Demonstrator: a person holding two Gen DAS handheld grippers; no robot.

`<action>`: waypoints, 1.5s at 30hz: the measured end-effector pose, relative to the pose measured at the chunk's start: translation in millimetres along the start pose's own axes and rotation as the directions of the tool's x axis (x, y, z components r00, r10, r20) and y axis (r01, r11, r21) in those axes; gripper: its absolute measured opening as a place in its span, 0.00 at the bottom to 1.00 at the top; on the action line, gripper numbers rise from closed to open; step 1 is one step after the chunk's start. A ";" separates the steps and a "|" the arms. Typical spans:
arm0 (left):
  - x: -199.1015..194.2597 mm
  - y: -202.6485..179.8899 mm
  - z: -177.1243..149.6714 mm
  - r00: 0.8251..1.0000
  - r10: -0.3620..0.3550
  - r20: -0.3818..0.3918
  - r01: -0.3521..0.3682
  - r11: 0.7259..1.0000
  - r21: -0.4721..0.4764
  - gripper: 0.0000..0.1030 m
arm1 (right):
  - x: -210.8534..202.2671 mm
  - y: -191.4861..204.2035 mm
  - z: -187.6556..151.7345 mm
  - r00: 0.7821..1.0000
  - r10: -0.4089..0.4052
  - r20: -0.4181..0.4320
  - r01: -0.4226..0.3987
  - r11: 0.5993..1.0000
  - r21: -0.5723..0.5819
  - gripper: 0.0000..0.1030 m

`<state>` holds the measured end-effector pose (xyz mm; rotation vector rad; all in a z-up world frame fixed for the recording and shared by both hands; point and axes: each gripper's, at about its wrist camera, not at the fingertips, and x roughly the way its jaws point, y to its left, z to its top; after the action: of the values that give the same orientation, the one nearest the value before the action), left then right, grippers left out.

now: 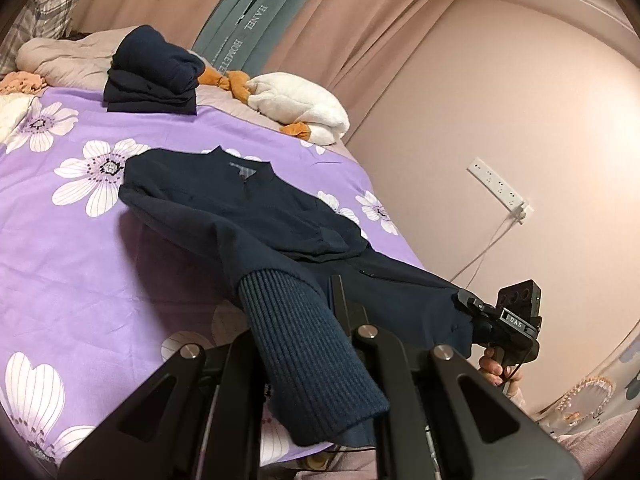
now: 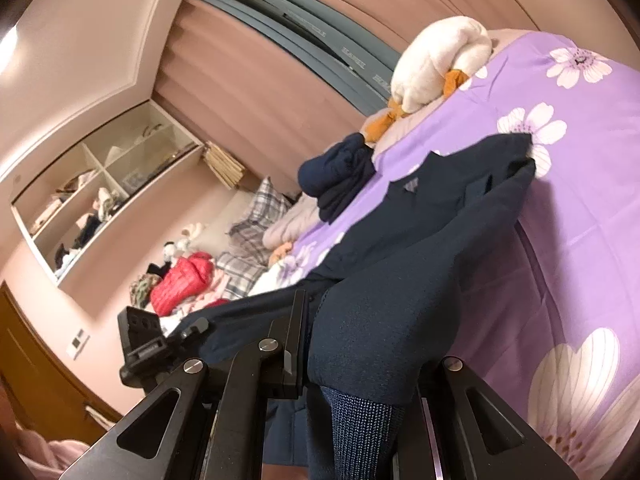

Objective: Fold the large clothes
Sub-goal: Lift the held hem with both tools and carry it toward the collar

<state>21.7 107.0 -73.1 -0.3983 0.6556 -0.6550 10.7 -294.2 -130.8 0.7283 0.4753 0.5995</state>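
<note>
A navy zip jacket (image 1: 248,208) lies collar-away on the purple flowered bedsheet (image 1: 60,240), its near end lifted off the bed. My left gripper (image 1: 304,300) is shut on the jacket's ribbed knit band (image 1: 312,352), which drapes over one finger and hides it. To the right, my right gripper (image 1: 460,300) is shut on another part of the jacket's near edge, with a person's hand (image 1: 492,366) on its handle. In the right wrist view the right gripper (image 2: 340,320) clamps the jacket (image 2: 440,216) just above a ribbed band (image 2: 360,420). The left gripper (image 2: 196,326) holds the fabric stretched out to the left.
A folded stack of navy clothes (image 1: 156,76) sits at the far side of the bed beside a white and orange plush duck (image 1: 300,108). A power strip (image 1: 496,188) hangs on the pink wall. Plaid pillows (image 2: 260,208), a red puffer jacket (image 2: 180,280) and wall shelves (image 2: 100,184) lie beyond.
</note>
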 end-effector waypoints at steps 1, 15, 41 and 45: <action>-3.5 -1.6 0.0 1.000 -0.001 0.005 0.001 1.000 0.006 0.09 | -1.7 0.2 1.3 1.000 0.004 0.003 -0.004 1.000 -0.003 0.15; -25.1 -8.7 -4.6 1.000 -0.010 0.020 0.009 0.999 0.034 0.09 | -17.7 14.1 6.6 0.998 0.052 0.027 -0.050 0.996 -0.070 0.15; -30.4 -11.9 13.6 0.997 0.060 0.040 -0.062 0.996 0.056 0.09 | -17.9 17.5 26.5 0.989 0.142 0.047 -0.138 0.987 -0.086 0.15; -25.2 -7.0 18.0 0.996 0.083 0.041 -0.085 0.995 0.045 0.09 | -18.2 12.4 29.6 0.990 0.131 0.055 -0.127 0.989 -0.072 0.15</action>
<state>15.5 121.2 -45.4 -0.3372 0.6158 -0.5802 10.7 -312.6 -98.8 0.7129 0.3526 0.7097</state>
